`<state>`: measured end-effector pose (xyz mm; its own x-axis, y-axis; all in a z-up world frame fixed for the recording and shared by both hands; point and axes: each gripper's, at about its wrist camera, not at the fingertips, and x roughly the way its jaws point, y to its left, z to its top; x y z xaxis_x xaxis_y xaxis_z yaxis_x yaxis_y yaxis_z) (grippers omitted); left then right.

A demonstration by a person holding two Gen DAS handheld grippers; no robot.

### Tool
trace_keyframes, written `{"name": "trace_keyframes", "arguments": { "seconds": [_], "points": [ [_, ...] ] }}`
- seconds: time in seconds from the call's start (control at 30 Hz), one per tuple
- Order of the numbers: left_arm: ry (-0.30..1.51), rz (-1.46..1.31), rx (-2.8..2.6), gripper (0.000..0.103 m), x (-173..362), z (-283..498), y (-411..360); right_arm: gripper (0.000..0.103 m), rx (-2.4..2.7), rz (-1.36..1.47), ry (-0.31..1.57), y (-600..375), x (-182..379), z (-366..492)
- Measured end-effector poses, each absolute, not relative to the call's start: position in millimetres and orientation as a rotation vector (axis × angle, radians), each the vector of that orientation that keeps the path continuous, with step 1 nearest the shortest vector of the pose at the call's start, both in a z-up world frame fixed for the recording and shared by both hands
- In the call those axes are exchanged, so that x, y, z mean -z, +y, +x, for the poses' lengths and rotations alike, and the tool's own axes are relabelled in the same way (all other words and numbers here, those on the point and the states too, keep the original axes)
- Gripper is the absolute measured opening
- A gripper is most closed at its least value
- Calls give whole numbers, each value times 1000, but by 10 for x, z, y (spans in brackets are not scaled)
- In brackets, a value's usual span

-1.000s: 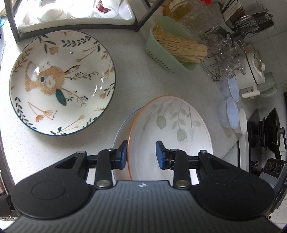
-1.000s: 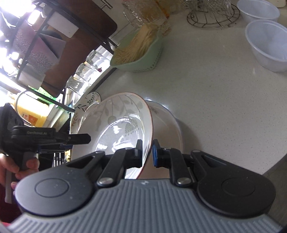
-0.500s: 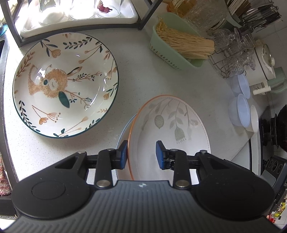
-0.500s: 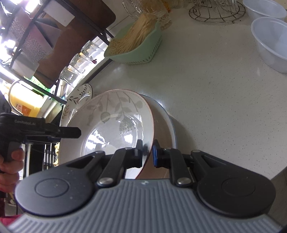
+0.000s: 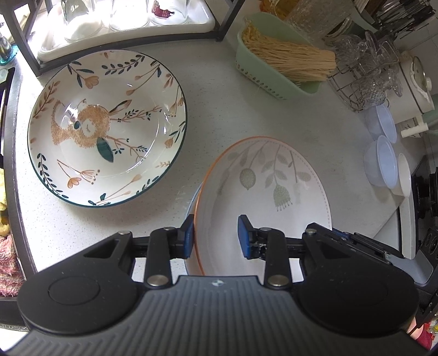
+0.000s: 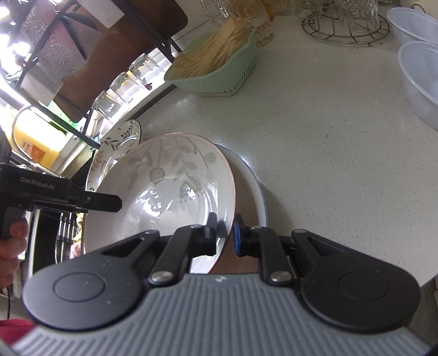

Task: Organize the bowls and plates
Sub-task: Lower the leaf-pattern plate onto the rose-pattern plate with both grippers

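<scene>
While right gripper (image 6: 224, 232) pinches the leaf bowl (image 6: 164, 197) rim tilted for stacking, my left gripper (image 5: 215, 237) straddles its opposite rim, jaws part-open, not gripping.

- blue-rimmed plate (image 6: 253, 189) is mostly buried under the leaf-pattern bowl (image 6: 169, 191), only a sliver shows
- glasses (image 5: 123, 13) on the rack are chopped off by the top edge

The leaf-patterned bowl (image 6: 164, 191) between the right gripper's fingers (image 6: 210, 232) looked like glazed ceramic, glossy with bright glare. Beyond the left gripper's fingers (image 5: 187, 235), the rabbit bowl (image 5: 106, 126) shone likewise on a matt, speckled stone-like counter (image 5: 219, 115). Farther off sat a slotted green plastic basket (image 5: 273, 79), translucent plastic bowls (image 6: 421, 79) and a wire metal rack (image 6: 345, 32).
</scene>
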<state>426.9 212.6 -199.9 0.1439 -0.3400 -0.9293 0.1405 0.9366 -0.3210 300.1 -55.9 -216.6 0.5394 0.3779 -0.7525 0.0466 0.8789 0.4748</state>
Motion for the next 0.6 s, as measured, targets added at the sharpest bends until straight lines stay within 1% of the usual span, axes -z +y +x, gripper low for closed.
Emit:
{"name": "trace_keyframes", "arguments": {
  "seconds": [0.43,0.6],
  "points": [
    [1374,-109,284,36,2027,4197,2064,16,-208,449,998,-511,2207,3031],
    [1367,-72,272,38,2033,4191,2026,16,-193,403,980,-487,2159,3011]
  ]
}}
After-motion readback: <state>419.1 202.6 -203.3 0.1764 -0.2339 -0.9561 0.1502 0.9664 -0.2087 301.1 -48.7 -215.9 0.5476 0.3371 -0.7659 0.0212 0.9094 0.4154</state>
